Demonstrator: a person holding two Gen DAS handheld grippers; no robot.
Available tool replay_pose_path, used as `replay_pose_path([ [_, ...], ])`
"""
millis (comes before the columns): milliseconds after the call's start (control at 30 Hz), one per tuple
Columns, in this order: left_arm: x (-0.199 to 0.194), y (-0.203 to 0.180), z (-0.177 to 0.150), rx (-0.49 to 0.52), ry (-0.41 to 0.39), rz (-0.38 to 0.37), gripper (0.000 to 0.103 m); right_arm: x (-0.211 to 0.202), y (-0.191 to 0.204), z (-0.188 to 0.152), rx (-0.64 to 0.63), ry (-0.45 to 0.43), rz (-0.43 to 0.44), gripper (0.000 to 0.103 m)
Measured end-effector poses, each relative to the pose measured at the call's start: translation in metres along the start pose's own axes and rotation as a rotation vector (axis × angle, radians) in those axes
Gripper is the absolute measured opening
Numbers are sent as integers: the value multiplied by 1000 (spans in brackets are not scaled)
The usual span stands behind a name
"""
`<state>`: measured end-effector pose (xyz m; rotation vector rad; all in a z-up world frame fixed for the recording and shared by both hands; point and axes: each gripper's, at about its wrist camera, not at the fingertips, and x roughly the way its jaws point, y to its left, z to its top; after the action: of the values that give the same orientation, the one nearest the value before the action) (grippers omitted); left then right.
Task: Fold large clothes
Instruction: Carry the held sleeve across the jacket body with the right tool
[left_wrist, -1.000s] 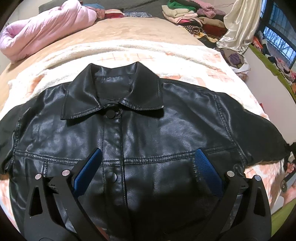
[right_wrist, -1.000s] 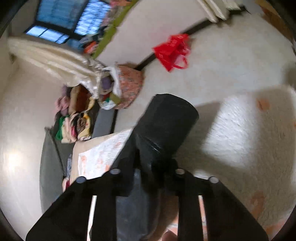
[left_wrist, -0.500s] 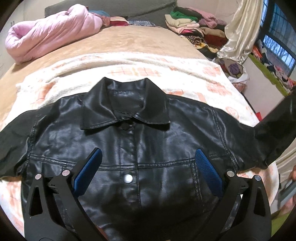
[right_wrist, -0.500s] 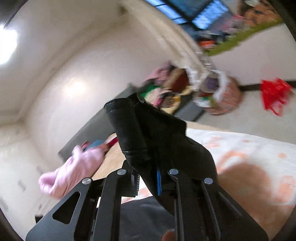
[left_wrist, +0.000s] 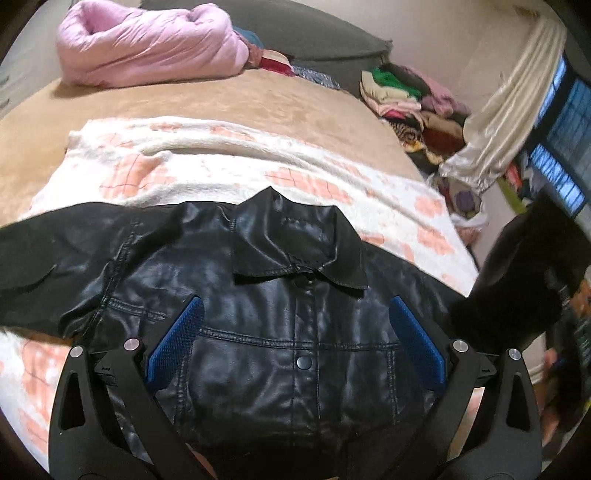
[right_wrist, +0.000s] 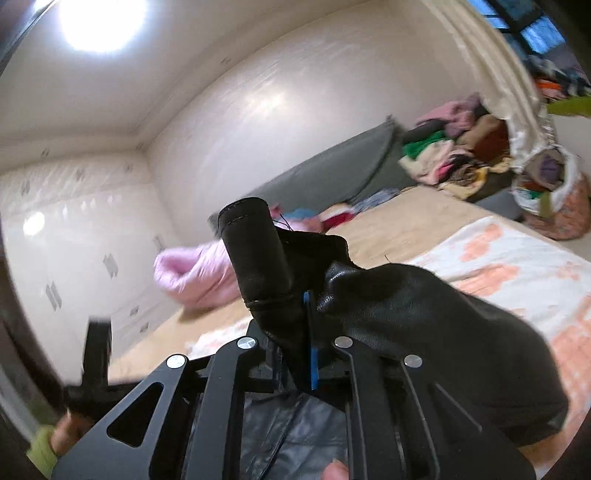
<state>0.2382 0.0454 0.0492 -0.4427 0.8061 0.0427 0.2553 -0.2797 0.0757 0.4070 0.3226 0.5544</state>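
Observation:
A black leather jacket (left_wrist: 295, 332) lies front up, buttoned, on a white and orange blanket (left_wrist: 221, 166) on the bed. My left gripper (left_wrist: 295, 301) hovers open over its chest, blue pads (left_wrist: 177, 332) wide apart and nothing between them. My right gripper (right_wrist: 306, 299) is shut on the jacket's right sleeve (right_wrist: 406, 314), its jaws still closing, with the cuff (right_wrist: 255, 251) sticking up past the fingers. In the left wrist view that sleeve (left_wrist: 524, 280) stands raised off the bed at the right edge. The left sleeve (left_wrist: 55, 251) lies flat to the left.
A pink duvet (left_wrist: 147, 44) is bundled at the far side of the bed. Piled clothes (left_wrist: 406, 96) and a cream curtain (left_wrist: 498, 122) stand at the back right. A stuffed bag (right_wrist: 546, 192) sits on the floor beyond the bed's right edge.
My right gripper has swung up and rolled over with the sleeve, from facing the floor to facing across the room. The left gripper has drawn back and risen, and the jacket's left sleeve has come into view.

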Motion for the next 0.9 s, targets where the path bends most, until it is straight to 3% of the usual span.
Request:
replay_pose_path([
  [367, 9, 43, -15, -183, 82, -177, 94, 69, 56, -90, -115, 312, -1, 10],
  [600, 14, 62, -21, -236, 108, -204, 94, 104, 83, -131, -178, 463, 38, 10],
  [800, 39, 69, -31, -281, 201, -248, 94, 123, 81, -159, -205, 630, 19, 12],
  [900, 48, 69, -36, -297, 235, -260, 94, 123, 84, -163, -252, 668, 4, 13],
])
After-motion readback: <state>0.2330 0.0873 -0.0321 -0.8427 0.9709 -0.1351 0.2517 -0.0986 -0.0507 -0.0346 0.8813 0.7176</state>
